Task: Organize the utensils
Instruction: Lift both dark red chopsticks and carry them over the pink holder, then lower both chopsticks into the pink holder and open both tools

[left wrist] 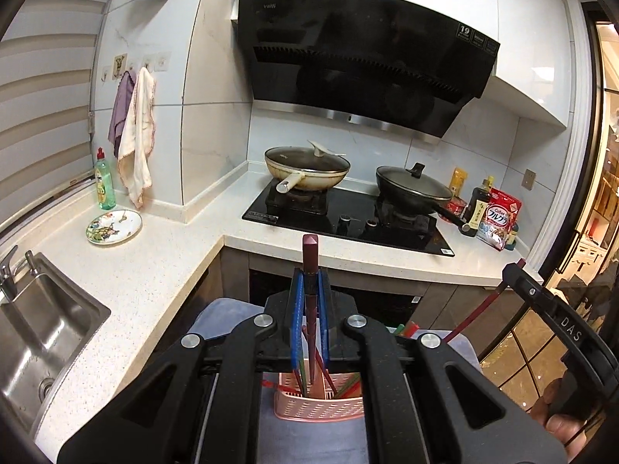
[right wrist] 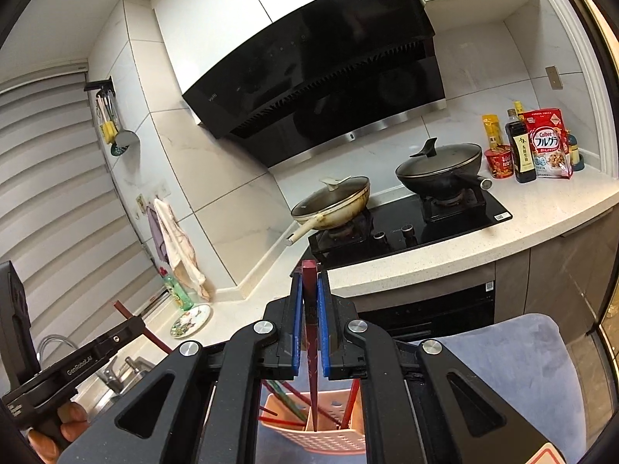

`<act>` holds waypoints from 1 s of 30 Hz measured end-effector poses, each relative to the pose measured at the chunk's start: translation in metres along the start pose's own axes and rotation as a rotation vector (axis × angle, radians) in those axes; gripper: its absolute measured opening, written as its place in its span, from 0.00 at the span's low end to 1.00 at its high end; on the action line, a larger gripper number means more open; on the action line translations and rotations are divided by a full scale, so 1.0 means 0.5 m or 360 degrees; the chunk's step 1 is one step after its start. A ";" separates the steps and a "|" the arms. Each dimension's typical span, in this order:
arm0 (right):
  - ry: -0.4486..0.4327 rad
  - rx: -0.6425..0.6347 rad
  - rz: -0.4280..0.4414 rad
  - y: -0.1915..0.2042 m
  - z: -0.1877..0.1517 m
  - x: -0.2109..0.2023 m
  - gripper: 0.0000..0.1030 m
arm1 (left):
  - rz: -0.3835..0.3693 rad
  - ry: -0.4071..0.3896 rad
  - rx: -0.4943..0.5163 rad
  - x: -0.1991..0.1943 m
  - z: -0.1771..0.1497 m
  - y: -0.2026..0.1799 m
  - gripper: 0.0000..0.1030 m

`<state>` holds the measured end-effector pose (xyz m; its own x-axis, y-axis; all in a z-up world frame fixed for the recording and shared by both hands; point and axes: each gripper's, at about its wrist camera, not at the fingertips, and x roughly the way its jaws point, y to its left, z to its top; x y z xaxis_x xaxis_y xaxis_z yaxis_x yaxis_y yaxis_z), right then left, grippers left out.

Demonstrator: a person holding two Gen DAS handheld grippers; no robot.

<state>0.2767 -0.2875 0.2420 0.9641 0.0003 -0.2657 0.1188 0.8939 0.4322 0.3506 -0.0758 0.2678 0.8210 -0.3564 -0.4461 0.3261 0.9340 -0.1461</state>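
My left gripper (left wrist: 309, 282) is shut on a dark red chopstick (left wrist: 310, 255), held upright with its lower end in a pink perforated utensil holder (left wrist: 319, 406). My right gripper (right wrist: 309, 286) is shut on another dark red chopstick (right wrist: 309, 270), its tip down inside the same pink holder (right wrist: 313, 437). The holder has several red and green chopsticks in it and stands on a grey-blue cloth (right wrist: 514, 352). The right gripper also shows at the right of the left wrist view (left wrist: 541, 297), the left gripper at the left of the right wrist view (right wrist: 96, 352).
A white L-shaped counter (left wrist: 162, 255) carries a steel sink (left wrist: 42, 332), a patterned plate (left wrist: 114, 227) and a green soap bottle (left wrist: 104, 185). A black hob (left wrist: 348, 216) bears two lidded pans. Bottles and a cereal bag (left wrist: 499, 220) stand at its right.
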 end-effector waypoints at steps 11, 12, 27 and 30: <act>0.0113 -0.0031 -0.0076 -0.035 -0.066 0.101 0.07 | 0.0011 0.0101 0.0018 0.091 -0.057 0.009 0.07; 0.0127 -0.0032 -0.0081 -0.039 -0.074 0.108 0.07 | 0.0011 0.0114 0.0018 0.097 -0.062 0.010 0.07; 0.0259 -0.0046 -0.0095 -0.045 -0.140 0.103 0.26 | 0.0105 0.0186 0.0076 0.096 -0.107 -0.007 0.28; 0.0265 -0.0070 -0.0079 -0.034 -0.142 0.076 0.28 | 0.0129 0.0187 0.0107 0.075 -0.114 -0.015 0.30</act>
<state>0.2943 -0.2706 0.1633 0.9042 0.0265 -0.4262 0.1513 0.9135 0.3777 0.3524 -0.0946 0.2018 0.7867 -0.2710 -0.5547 0.2951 0.9543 -0.0476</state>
